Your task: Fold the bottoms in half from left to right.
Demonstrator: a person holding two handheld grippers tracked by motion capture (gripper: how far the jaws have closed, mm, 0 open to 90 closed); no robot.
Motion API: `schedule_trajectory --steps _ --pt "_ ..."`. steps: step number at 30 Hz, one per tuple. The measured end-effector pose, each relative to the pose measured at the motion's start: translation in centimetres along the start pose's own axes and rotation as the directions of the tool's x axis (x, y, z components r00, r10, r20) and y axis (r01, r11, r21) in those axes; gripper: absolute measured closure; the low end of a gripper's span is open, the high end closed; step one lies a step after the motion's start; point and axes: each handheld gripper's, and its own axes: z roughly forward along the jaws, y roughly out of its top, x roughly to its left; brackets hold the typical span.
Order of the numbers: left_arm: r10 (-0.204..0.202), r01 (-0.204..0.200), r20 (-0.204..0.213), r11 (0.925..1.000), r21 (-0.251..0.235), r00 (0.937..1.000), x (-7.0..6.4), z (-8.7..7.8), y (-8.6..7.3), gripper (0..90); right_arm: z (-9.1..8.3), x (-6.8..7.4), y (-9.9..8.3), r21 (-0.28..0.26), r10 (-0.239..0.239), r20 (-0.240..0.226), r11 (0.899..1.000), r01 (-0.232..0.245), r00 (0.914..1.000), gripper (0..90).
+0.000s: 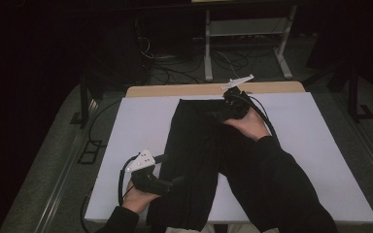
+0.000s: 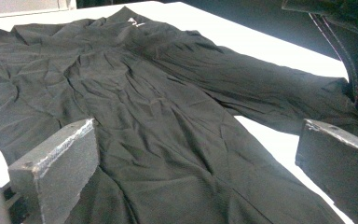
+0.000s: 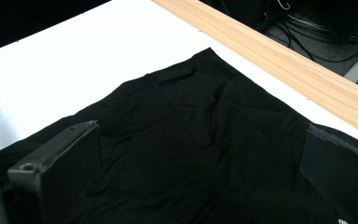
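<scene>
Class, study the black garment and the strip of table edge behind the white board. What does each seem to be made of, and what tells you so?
Black garment: probably thin woven cloth, matte; it creases in fine soft wrinkles. Table edge: looks like light wood or wood-look laminate, smooth, with pale lengthwise grain lines.

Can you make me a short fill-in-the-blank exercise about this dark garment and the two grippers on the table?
1. The black cloth garment lies spread on a ____ board that covers the table.
2. The far edge of the table, past the board, is bare light ____.
3. The left gripper has its jaws ____, with the garment between and below them.
4. The right gripper is over the garment's ____ end as the high view shows it.

Missing words: white; wood; open; far
</scene>
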Motion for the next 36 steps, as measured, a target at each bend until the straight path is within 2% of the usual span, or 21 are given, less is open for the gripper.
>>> schedule_trajectory --steps 17,26,36 --pt "-0.003 0.003 0.003 1.0 -0.005 1.0 -0.1 -0.1 0.0 0.0 2.7 -0.3 1.3 -0.004 0.02 0.016 1.0 -0.02 0.9997 0.0" --pt "-0.008 0.008 0.006 0.9999 -0.012 1.0 -0.1 -0.2 0.0 0.0 5.1 -0.6 1.7 0.004 0.049 0.024 0.999 -0.049 0.9985 0.0" --pt "-0.011 0.011 0.008 0.9998 -0.016 0.9999 0.0 -0.3 0.0 0.0 6.4 -1.3 1.6 -0.011 0.09 0.041 0.996 -0.09 0.9951 0.0"
